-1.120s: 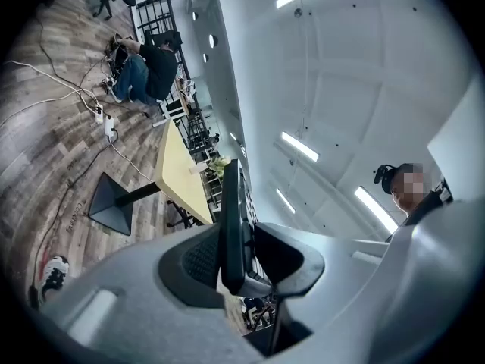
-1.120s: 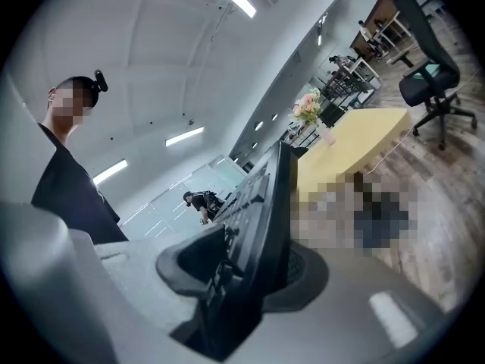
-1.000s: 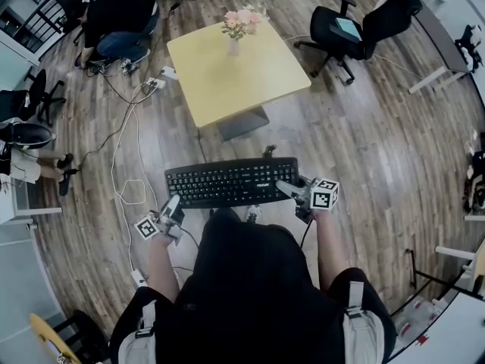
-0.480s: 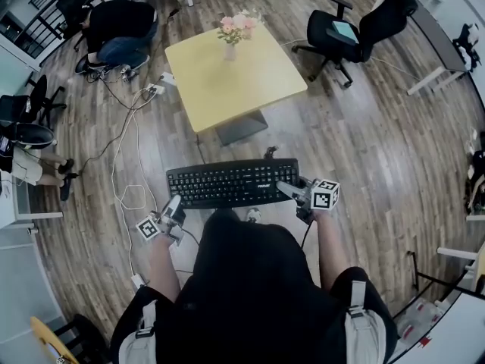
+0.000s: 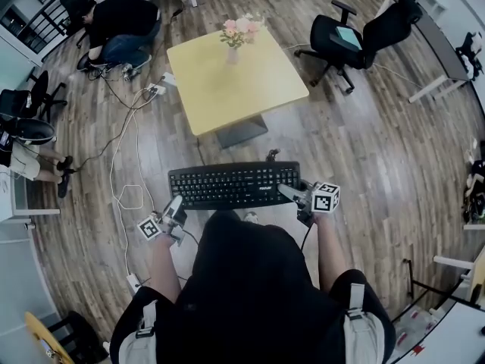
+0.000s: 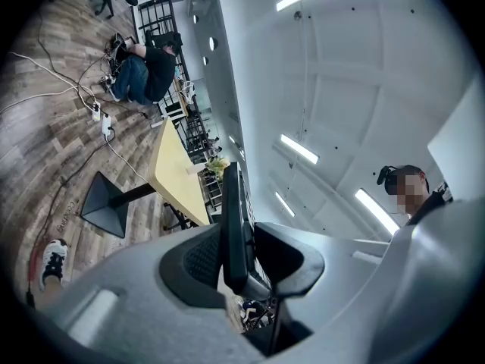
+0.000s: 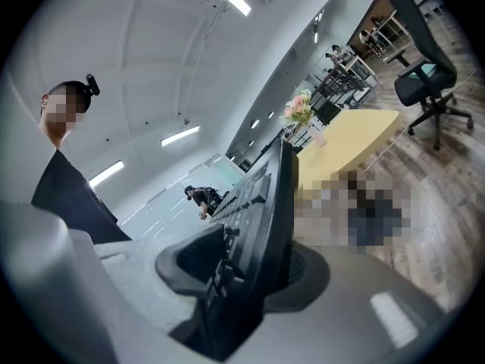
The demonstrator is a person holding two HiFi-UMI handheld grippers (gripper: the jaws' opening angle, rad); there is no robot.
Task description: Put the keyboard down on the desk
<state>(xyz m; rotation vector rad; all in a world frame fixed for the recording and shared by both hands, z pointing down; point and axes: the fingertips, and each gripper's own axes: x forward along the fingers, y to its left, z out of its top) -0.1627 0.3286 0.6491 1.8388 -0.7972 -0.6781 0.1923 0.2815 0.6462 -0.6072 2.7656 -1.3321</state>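
Observation:
I hold a black keyboard (image 5: 231,186) level in the air above the wooden floor, in front of the person's body. My left gripper (image 5: 173,205) is shut on its left end and my right gripper (image 5: 285,192) is shut on its right end. In the left gripper view the keyboard (image 6: 233,226) shows edge-on, pinched between the pads of the left gripper (image 6: 236,262). The right gripper view shows the keyboard (image 7: 265,203) clamped the same way in the right gripper (image 7: 254,268). The yellow desk (image 5: 250,82) stands ahead, apart from the keyboard.
A vase of pink flowers (image 5: 236,30) stands near the desk's far edge. A black office chair (image 5: 341,32) is at the upper right. At the upper left a person (image 5: 121,25) crouches. White cables (image 5: 129,150) and a power strip (image 5: 155,86) lie on the floor.
Both grips on the keyboard are unchanged. The keyboard has shifted only slightly in the head view.

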